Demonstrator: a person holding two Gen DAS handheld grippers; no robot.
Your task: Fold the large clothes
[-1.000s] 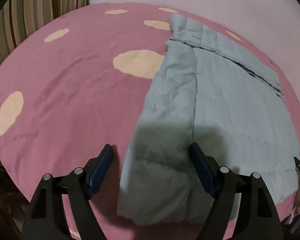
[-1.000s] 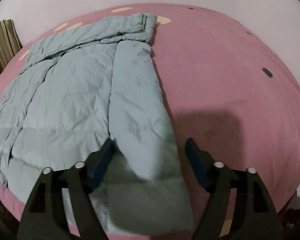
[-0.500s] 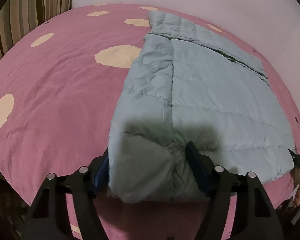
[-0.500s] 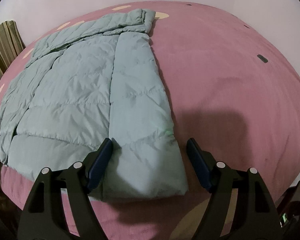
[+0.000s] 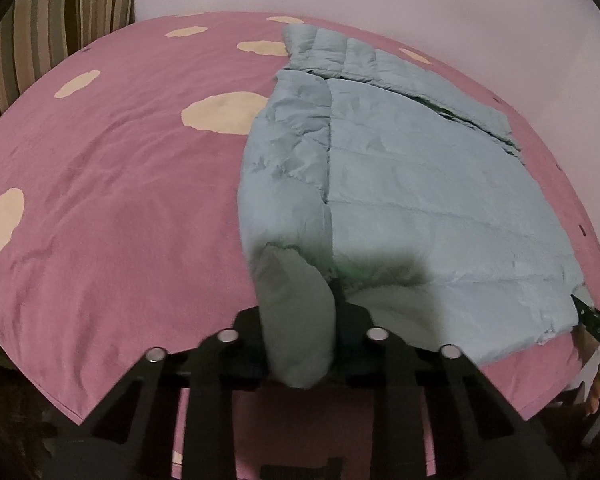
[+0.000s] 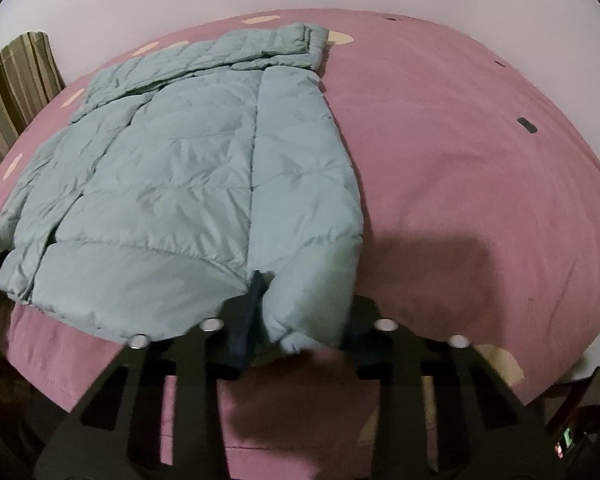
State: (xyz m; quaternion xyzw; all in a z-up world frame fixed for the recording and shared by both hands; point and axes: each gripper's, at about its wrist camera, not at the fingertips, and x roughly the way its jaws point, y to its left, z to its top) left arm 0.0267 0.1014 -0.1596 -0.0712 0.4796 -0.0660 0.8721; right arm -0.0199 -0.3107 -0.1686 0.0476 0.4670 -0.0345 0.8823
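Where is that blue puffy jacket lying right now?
The jacket lies spread flat on the pink bedspread, collar toward the far wall; both grippers, left and right, are closing on its near hem corners.

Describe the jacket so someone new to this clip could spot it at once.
A pink bedspread with cream blotches fills both wrist views. On it the jacket lies flat, its near corners between the closing jaws of the left gripper and right gripper. It is the only garment there: pale blue-green, puffy and quilted, with its sides folded in.
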